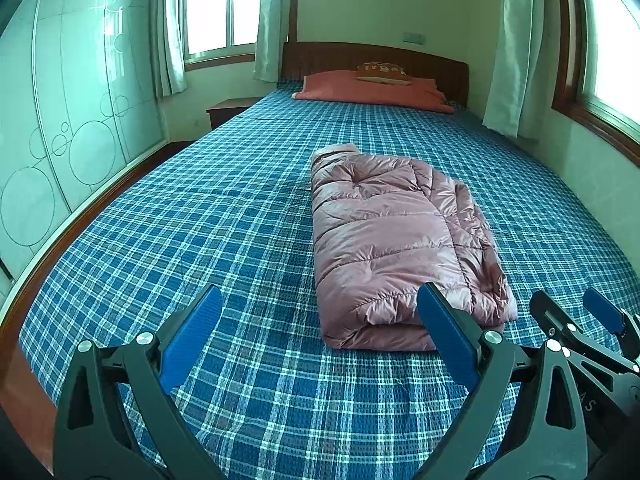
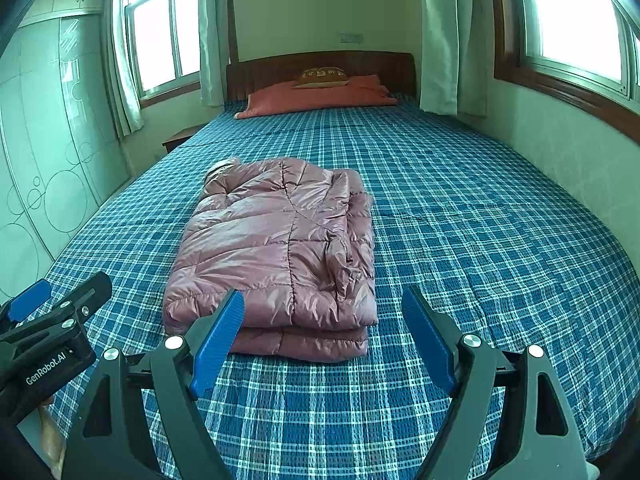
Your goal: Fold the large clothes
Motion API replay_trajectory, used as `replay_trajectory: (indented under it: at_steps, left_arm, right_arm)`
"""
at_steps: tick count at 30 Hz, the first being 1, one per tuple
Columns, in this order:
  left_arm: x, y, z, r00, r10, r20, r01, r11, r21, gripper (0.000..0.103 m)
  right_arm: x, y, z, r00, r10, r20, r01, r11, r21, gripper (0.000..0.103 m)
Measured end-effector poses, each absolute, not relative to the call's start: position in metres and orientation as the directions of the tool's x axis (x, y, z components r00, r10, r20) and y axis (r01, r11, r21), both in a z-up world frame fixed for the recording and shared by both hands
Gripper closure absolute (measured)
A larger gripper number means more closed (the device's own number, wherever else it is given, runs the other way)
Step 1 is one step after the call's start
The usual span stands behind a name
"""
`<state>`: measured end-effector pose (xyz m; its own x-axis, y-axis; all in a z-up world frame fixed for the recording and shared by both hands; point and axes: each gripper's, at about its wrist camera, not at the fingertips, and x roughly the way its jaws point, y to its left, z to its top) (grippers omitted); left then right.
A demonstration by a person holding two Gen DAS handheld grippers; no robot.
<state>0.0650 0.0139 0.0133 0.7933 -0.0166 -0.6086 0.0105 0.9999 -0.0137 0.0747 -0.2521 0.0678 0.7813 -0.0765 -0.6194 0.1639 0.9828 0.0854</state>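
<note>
A pink quilted puffer jacket [image 1: 392, 240] [image 2: 276, 248] lies folded into a thick rectangle on the blue plaid bed [image 1: 200, 220] [image 2: 480, 240]. My left gripper [image 1: 320, 304] hovers open above the bed's near end, and its right blue pad overlaps the jacket's near edge in the picture. My right gripper [image 2: 322, 304] is open too, just short of the jacket's near right corner. Nothing sits between either pair of fingers. The right gripper [image 1: 572, 308] shows at the lower right of the left wrist view. The left gripper [image 2: 60, 294] shows at the lower left of the right wrist view.
An orange pillow [image 1: 372, 90] with a small brown cushion [image 1: 382, 72] lies by the wooden headboard [image 2: 320, 66]. A glass-fronted wardrobe [image 1: 72, 120] runs along the left. A nightstand [image 1: 228, 110] stands beside the bed. Curtained windows [image 2: 576, 16] sit at the back and right.
</note>
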Motion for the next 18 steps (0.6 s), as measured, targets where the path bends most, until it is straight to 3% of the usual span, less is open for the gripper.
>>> replay_trajectory:
  at_steps: [18]
  left_arm:
    - [0.0644, 0.0122, 0.0143, 0.801, 0.005, -0.599, -0.004, 1.000, 0.003, 0.005]
  right_arm:
    - [0.0745, -0.2533, 0.0687, 0.784, -0.072, -0.617, 0.157, 0.984, 0.085, 0.023]
